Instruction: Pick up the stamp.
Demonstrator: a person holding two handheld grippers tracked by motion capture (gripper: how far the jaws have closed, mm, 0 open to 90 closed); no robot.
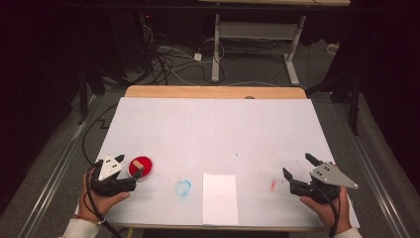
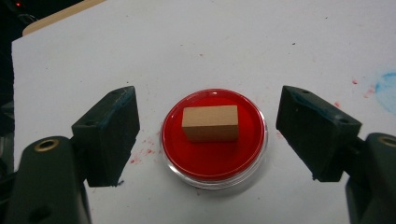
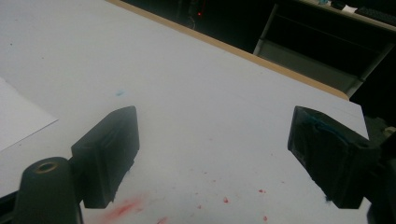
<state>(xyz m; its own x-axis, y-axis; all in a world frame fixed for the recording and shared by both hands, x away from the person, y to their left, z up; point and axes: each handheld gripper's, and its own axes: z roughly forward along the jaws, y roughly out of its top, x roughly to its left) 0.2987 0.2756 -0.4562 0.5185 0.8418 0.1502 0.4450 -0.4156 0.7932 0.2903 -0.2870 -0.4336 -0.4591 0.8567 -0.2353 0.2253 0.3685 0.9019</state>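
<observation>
Near the front left corner of the table (image 1: 213, 106), from the high view, the left gripper (image 1: 130, 174) sits wide open beside the red dish (image 1: 141, 166). The right gripper (image 1: 297, 168) is open near the front right corner. Left gripper view: the wooden block (image 2: 210, 123) lies in the dish (image 2: 214, 161), between the open jaws, touching neither. Right gripper view: the jaws stand wide, holding nothing, over red spots (image 3: 125, 208).
</observation>
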